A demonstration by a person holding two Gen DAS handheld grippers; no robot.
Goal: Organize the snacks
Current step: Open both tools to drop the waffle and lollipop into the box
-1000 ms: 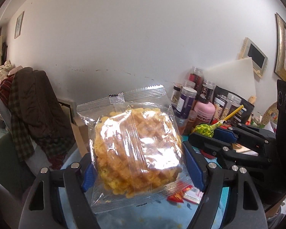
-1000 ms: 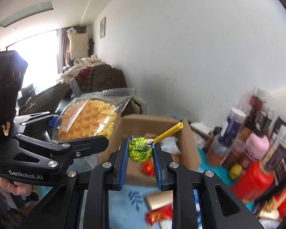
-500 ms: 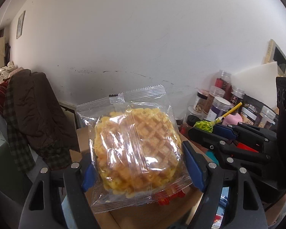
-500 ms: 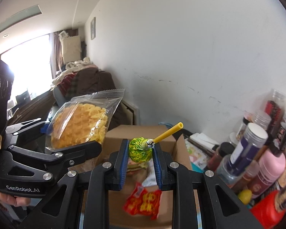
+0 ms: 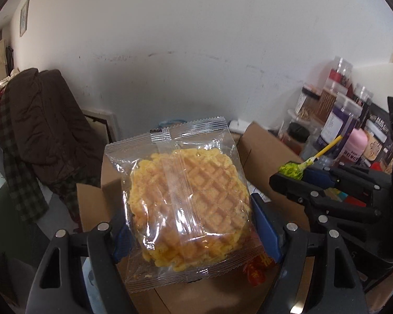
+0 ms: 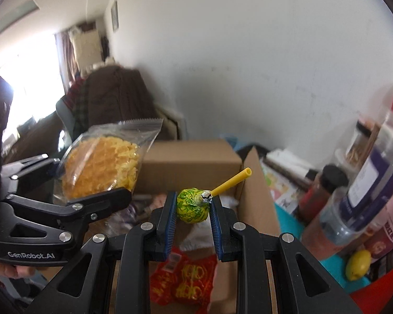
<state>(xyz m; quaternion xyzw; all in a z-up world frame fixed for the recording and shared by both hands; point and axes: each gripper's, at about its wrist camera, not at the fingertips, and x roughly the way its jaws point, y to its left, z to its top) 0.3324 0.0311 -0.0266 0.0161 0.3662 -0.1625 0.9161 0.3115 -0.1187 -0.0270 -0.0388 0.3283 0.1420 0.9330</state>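
Waffle packet point(image 5: 188, 204): clamped between the blue pads of the left gripper point(image 5: 194, 225), above the open cardboard box point(image 6: 191, 162).
Lollipop point(image 6: 192, 205): pinched by the right gripper point(image 6: 192, 222) (yellow stick angled up-right), over the same box.
Box contents: red snack packet point(image 6: 186, 280).
Beside box: jars point(image 5: 338, 120).

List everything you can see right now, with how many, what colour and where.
waffle packet: one, golden in clear wrap, between the left gripper's pads
lollipop: one, green-yellow wrapper, yellow stick, clamped by right gripper
cardboard box: one, brown, open, below both grippers
red snack packet: one, red and yellow, inside box
jars and bottles: several, mixed colours, right of box
lemon: one, yellow, by the jars
dark coat: one, brown, far left
left gripper: one, black, blue pads
right gripper: one, black, blue pads
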